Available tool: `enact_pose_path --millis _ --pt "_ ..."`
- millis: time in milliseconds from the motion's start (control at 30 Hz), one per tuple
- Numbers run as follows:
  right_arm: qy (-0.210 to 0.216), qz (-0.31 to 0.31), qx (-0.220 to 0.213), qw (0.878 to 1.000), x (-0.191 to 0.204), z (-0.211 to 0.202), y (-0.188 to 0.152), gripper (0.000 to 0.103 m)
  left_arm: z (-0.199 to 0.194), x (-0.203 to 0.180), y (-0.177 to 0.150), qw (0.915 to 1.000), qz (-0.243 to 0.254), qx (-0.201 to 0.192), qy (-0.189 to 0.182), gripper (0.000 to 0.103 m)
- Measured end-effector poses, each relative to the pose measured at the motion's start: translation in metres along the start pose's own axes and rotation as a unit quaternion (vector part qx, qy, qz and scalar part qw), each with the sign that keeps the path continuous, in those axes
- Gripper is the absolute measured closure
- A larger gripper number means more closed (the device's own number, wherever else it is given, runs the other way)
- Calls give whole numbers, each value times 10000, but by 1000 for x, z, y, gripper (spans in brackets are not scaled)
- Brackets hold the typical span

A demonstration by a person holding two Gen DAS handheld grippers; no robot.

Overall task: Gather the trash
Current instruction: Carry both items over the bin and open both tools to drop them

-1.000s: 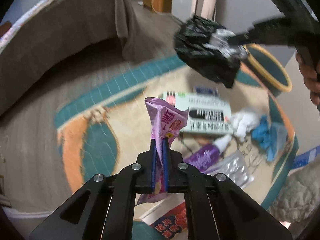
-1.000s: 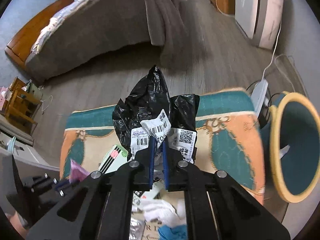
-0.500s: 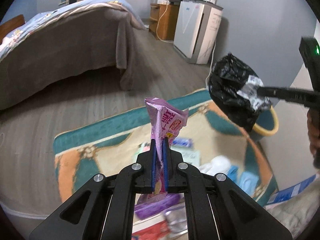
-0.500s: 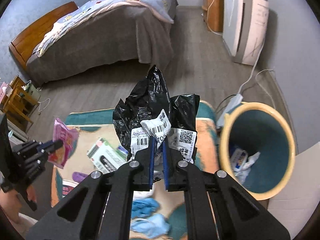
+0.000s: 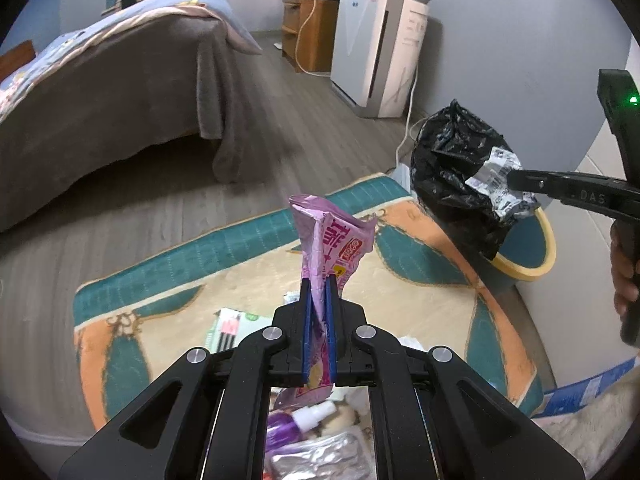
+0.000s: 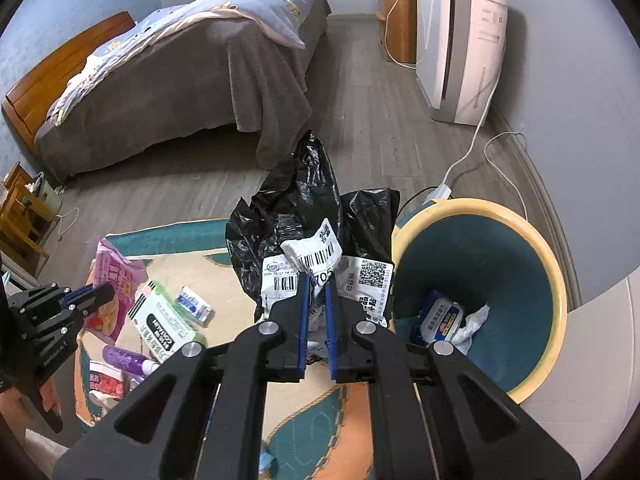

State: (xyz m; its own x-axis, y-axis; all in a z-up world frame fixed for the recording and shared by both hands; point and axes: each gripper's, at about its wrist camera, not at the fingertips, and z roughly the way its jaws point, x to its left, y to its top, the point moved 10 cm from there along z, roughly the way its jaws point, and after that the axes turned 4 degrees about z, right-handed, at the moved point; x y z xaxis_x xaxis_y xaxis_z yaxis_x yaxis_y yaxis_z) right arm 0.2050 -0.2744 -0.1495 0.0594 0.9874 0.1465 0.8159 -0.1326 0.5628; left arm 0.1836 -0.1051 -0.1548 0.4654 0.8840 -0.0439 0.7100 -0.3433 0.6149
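Two grippers up over a rug, each clamped on a piece of trash. Left gripper pinched tight on a pink wrapper, crumpled, standing upright out of the blue pads above the middle of the rug. Right gripper squeezed on a black bag with white barcode labels, hanging just left of a bin with a yellow rim and teal inside; in the left wrist view, same bag in front of the bin's near rim, whether over the opening cannot be told. Inside the bin: a blue-and-white packet and crumpled white tissue. On the rug below: a green-and-white box, a small blue pack, a purple bottle, a red-and-white packet, a foil blister pack. Behind the rug, grey wood floor, a bed with a grey cover, a white appliance against the wall with a cord trailing toward a power strip near the bin. A hand at the right edge of the left wrist view, gripping the handle of the right gripper.
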Motion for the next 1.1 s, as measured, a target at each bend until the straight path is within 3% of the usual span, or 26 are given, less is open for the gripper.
enact_pose_path --millis 300,533,833,1100 --pt "-200 283 -155 9993 -42 -9 15 96 7 -29 19 9998 -110 -134 -131 96" --pt "-506 997 -189 9936 -106 -10 19 96 30 -99 48 9977 -94 -152 -656 96" --pt "-1050 1879 174 9764 -195 4 -12 96 78 -188 67 9927 438 126 -1119 96" --pt "-1209 2133 328 9689 -217 8 -28 95 107 -233 76 9888 1040 156 -1063 92"
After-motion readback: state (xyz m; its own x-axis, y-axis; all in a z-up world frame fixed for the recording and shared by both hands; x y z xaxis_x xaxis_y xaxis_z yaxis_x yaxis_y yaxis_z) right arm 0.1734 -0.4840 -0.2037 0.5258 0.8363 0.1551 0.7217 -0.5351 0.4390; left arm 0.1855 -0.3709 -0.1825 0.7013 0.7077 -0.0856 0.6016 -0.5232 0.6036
